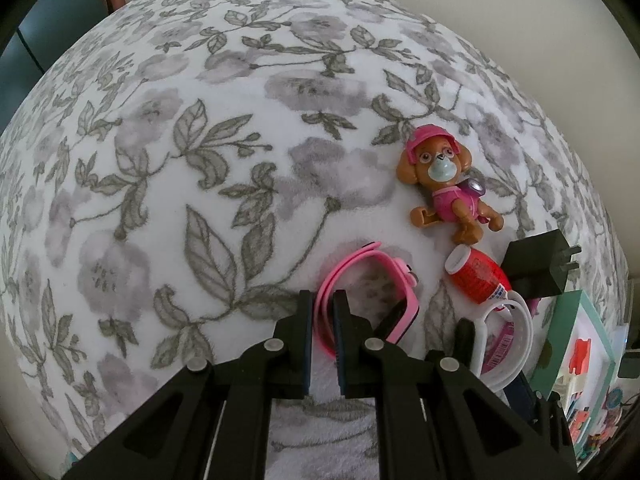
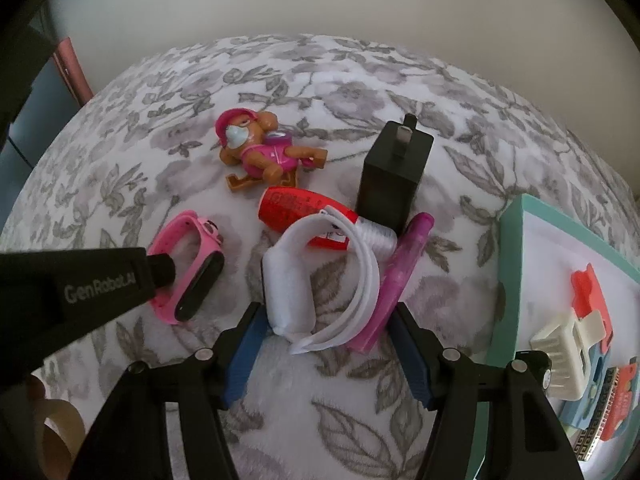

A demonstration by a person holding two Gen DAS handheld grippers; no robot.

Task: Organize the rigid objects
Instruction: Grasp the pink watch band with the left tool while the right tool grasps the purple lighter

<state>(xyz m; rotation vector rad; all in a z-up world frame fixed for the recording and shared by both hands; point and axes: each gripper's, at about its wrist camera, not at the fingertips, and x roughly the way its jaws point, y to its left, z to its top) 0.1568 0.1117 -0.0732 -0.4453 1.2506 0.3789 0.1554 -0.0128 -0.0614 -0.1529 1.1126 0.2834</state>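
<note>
Left gripper (image 1: 323,308) was clamped on the strap of the pink watch (image 1: 372,304); the band sat pinched between the two black fingers (image 1: 305,320), jaws nearly together. In the right wrist view the same gripper came in from the left edge and met the pink watch (image 2: 192,268) at its strap, watch lying on the floral blanket (image 2: 360,92). Right gripper (image 2: 326,344) stood about half open, blue pads (image 2: 244,356) on either side of the white watch (image 2: 304,280), with the pink pen (image 2: 400,276) just inside the right pad; pads looked very close to both, contact not clear, so no confirmed grip. White watch strap looped over the neck of the red bottle (image 2: 308,216), which lay on its side touching the black charger (image 2: 394,176), prongs facing away. Toy dog (image 2: 260,148) in pink outfit lay on its back farther out, apart from the pile. Teal tray (image 2: 516,240) sat at the right edge, holding a white comb-like clip (image 2: 560,344) and an orange piece (image 2: 588,296). Left wrist view showed the toy dog (image 1: 444,184), red bottle (image 1: 476,276) and black charger (image 1: 536,264) clustered right of the gripper, teal tray (image 1: 560,340) beyond.
</note>
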